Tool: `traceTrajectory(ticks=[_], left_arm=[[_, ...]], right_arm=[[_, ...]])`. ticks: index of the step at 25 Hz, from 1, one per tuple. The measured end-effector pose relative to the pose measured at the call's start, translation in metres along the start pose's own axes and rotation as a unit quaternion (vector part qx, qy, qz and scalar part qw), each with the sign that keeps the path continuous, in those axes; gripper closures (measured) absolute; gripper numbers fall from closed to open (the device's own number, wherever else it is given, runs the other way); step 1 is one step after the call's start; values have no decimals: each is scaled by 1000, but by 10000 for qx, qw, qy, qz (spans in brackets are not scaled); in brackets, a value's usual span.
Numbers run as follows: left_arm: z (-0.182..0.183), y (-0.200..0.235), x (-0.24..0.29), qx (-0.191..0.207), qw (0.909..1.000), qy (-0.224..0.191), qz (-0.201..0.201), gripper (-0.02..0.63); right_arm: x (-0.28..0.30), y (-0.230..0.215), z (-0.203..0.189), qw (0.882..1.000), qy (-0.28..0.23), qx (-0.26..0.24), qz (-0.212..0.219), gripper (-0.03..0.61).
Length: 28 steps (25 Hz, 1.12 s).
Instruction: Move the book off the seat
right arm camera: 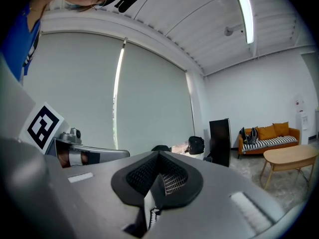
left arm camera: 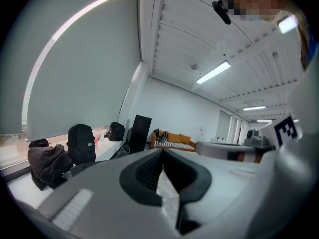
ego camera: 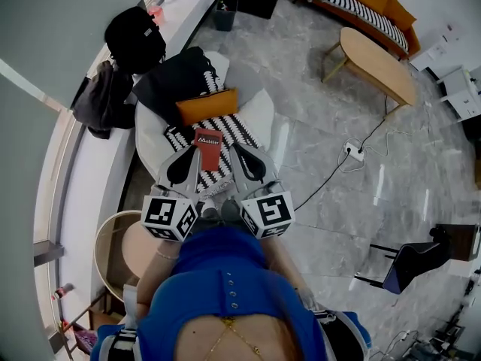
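In the head view a small red book (ego camera: 208, 147) lies on the black-and-white striped cushion (ego camera: 225, 130) of a white seat (ego camera: 259, 111). My two grippers are held side by side just in front of the book, one on each side of it, and touch nothing. The left gripper (ego camera: 195, 153) is shut with nothing in it, and so is the right gripper (ego camera: 234, 150). Both gripper views look level across the room and up at the ceiling. Closed jaws show in each, the left gripper (left arm camera: 163, 154) and the right gripper (right arm camera: 158, 157). The book is hidden in both.
An orange pillow (ego camera: 207, 105) and a black jacket (ego camera: 176, 77) lie at the seat's back. A black backpack (ego camera: 135, 36) sits on the window ledge. A round side table (ego camera: 124, 247) stands at the left. An oval wooden table (ego camera: 376, 62), a power strip (ego camera: 353, 150) and a dark chair (ego camera: 409, 265) stand on the right.
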<state>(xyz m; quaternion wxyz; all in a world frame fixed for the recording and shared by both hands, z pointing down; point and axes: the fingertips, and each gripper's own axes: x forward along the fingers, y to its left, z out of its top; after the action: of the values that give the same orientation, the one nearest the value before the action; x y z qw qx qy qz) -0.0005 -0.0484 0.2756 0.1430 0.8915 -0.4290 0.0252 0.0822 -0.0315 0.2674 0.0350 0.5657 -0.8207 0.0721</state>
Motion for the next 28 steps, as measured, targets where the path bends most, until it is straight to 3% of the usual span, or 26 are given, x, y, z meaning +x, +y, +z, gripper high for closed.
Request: traceTrajectory(ticks=[15,28], left_arm=[[34,-9,48,-56,9972,-263,702,612],[35,-13,65,-40,9944,-336,997,612]], right_arm=[[49,-28,34,9936,18,-184,1111,578],[57,-36,29,9897,98,-204,1415,578]])
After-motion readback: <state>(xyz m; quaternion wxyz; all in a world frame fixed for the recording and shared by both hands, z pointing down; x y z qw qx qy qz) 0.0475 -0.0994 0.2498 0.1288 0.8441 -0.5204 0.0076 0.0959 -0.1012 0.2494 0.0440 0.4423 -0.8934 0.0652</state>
